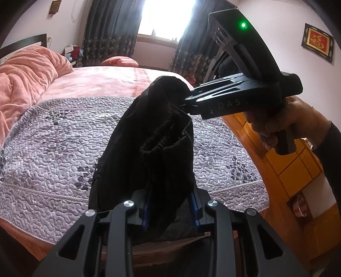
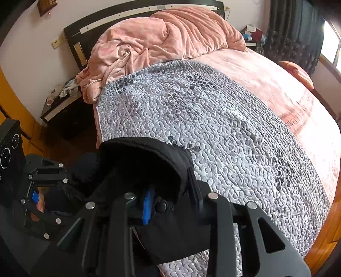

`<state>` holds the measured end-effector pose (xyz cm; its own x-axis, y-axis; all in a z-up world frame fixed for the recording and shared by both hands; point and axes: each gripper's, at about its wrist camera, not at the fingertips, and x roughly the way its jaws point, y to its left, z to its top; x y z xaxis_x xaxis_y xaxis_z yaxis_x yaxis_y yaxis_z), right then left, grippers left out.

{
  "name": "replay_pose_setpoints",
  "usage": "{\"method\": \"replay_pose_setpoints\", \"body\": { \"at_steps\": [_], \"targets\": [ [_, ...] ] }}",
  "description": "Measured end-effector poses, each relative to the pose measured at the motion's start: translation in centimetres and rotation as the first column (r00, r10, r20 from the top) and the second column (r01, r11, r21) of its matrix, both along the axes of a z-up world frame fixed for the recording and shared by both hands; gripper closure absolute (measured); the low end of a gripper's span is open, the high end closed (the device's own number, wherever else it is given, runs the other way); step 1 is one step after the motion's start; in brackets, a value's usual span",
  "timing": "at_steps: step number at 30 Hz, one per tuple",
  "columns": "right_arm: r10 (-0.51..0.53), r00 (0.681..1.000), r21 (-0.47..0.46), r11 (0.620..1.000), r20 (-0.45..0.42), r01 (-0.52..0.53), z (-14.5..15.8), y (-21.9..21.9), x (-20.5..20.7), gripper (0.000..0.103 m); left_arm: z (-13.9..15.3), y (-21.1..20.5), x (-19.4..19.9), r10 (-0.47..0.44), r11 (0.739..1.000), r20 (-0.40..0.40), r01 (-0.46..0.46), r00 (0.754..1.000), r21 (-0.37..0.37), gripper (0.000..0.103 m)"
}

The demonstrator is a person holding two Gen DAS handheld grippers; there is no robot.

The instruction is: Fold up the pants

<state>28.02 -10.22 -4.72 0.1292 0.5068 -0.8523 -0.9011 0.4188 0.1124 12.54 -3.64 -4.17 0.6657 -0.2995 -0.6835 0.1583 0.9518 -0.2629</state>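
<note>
- Looking over a bedroom from both grippers: a big bed [image 2: 266, 89] fills most of the view, with a pink sheet under a grey quilted cover [image 1: 53, 138] that has a leafy print and a corded edge.
- Far left in the left wrist view, a crumpled pink duvet [image 1: 23, 76] is piled by the dark headboard [image 2: 102, 25], with a wall socket next to it.
- A dark bedside table [image 2: 61, 106] sits beside the bed with some bunched cloth on top.
- Black pants [image 1: 153, 136] are held up off the quilt between the two grippers, gathered waistband showing, so they hang bunched over the near corner of the bed.
- Left gripper [image 1: 170, 207] has its blue-padded fingers clamped on a thick wad of the black fabric.
- Middle back: a bright window [image 1: 168, 19] with dark patterned curtains either side, and a small pink pillow [image 1: 119, 61] at the far edge of the bed.
- Right gripper [image 1: 186, 99] comes in from the right with its tips pinched on the upper edge of the pants; a hand [image 1: 275, 123] is wrapped around its handle.
- Readable stuff: "DAS" on the side of the right gripper, with a green light glowing on top of it.
- Pink sheet has lettering in a red band; I can make out "SWEET" and not the rest.
- Far right wall: a framed red and gold picture [image 1: 317, 42] with a Chinese character, above orange wooden floor.
</note>
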Motion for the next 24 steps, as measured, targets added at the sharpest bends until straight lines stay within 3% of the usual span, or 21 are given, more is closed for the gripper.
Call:
{"method": "replay_pose_setpoints", "body": {
  "at_steps": [24],
  "targets": [
    [-0.055,0.998,0.024,0.998,-0.011,0.055,-5.4,-6.6,1.0,0.074,-5.0,-6.7,2.4,-0.137,0.988,-0.089,0.143,0.987,0.063,0.074]
  ]
}}
